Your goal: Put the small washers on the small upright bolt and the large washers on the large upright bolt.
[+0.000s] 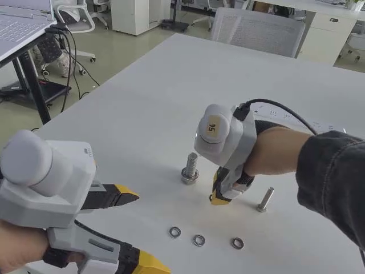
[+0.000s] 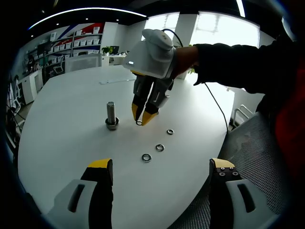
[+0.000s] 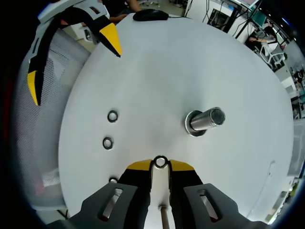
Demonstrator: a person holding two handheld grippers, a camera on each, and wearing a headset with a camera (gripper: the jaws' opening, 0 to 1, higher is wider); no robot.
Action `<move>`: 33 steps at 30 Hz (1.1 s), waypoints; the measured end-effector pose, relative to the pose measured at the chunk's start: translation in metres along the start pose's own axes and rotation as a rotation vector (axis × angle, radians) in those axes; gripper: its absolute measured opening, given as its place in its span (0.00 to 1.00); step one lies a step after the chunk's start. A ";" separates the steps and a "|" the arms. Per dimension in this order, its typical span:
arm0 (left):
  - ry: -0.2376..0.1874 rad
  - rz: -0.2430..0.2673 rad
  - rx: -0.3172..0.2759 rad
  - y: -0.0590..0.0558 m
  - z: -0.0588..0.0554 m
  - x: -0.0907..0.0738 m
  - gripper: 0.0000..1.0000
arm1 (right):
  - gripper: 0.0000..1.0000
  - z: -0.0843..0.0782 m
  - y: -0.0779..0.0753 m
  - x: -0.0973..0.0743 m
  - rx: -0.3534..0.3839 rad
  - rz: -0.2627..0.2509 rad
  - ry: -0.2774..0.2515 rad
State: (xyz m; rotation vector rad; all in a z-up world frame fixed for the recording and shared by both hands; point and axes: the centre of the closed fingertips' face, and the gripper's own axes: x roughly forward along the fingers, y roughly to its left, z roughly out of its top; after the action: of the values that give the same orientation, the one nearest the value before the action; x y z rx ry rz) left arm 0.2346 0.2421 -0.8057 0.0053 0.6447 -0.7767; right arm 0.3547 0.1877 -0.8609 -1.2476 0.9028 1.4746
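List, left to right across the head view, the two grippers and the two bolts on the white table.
White-and-yellow left gripper → large upright steel bolt → white-and-yellow right gripper, pinching a steel washer → small steel bolt.

White table (image 1: 142, 103); grey mesh chair (image 1: 256, 31) at its far edge; white power strip (image 1: 308, 123) near its right edge. Beyond the left edge, a laptop (image 1: 20, 20) with black cables (image 1: 71, 54) hanging below.

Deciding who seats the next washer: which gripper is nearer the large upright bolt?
Right. The right gripper, pinching a washer, hangs just beside the large upright bolt; the left gripper sits open, well back from it.
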 end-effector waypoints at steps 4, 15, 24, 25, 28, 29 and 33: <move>0.001 -0.002 0.003 -0.001 0.000 0.000 0.83 | 0.14 -0.003 -0.001 -0.005 0.015 -0.006 -0.002; 0.001 -0.006 0.008 -0.001 0.001 0.001 0.83 | 0.14 -0.010 -0.001 -0.023 0.032 -0.022 -0.001; 0.002 -0.010 0.015 -0.002 0.001 0.001 0.82 | 0.14 -0.017 -0.004 -0.039 0.056 -0.045 -0.008; 0.002 -0.011 0.015 -0.002 0.001 0.001 0.82 | 0.14 -0.018 -0.004 -0.041 0.058 -0.049 -0.007; 0.003 -0.014 0.016 -0.002 0.000 0.000 0.82 | 0.14 -0.022 -0.005 -0.047 0.069 -0.059 -0.008; 0.003 -0.014 0.017 -0.002 0.000 0.000 0.82 | 0.14 -0.022 -0.005 -0.048 0.071 -0.060 -0.007; 0.003 -0.016 0.020 -0.003 0.000 0.000 0.82 | 0.14 -0.024 -0.004 -0.054 0.076 -0.067 -0.004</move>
State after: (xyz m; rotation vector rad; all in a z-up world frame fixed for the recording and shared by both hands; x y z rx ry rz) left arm 0.2326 0.2404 -0.8054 0.0201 0.6409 -0.7985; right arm 0.3650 0.1545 -0.8127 -1.2073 0.8983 1.3773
